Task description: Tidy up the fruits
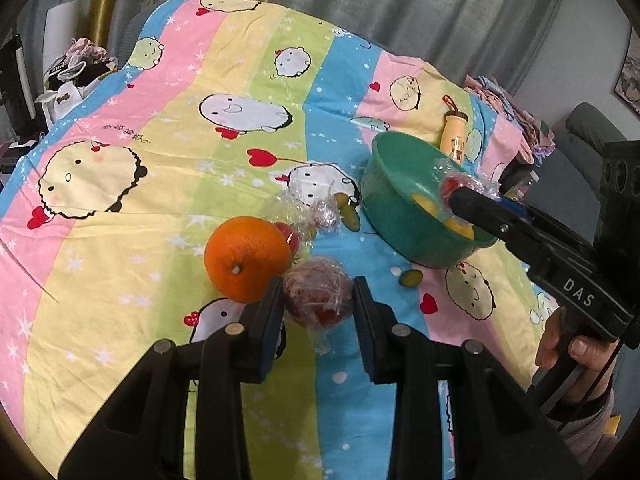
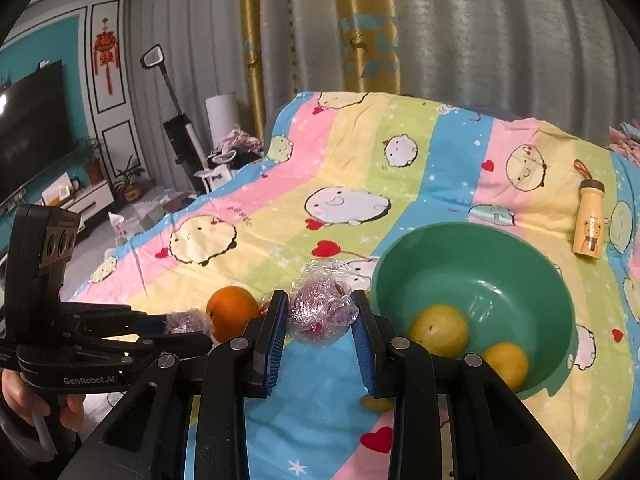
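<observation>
A cling-wrapped red fruit (image 2: 322, 312) sits clamped between the right gripper (image 2: 322, 316) fingers, which are closed to its width. The green bowl (image 2: 560, 304), holding two yellowish fruits, lies just to the right of and beyond those fingers, so this hand is plainly the nearer one to drop in. The left gripper (image 1: 318, 300) likewise pinches a second wrapped red fruit (image 1: 316, 296); an orange (image 1: 246, 258) rests just left of its fingers, possibly touching the left finger, on the bedsheet (image 1: 160, 160).
</observation>
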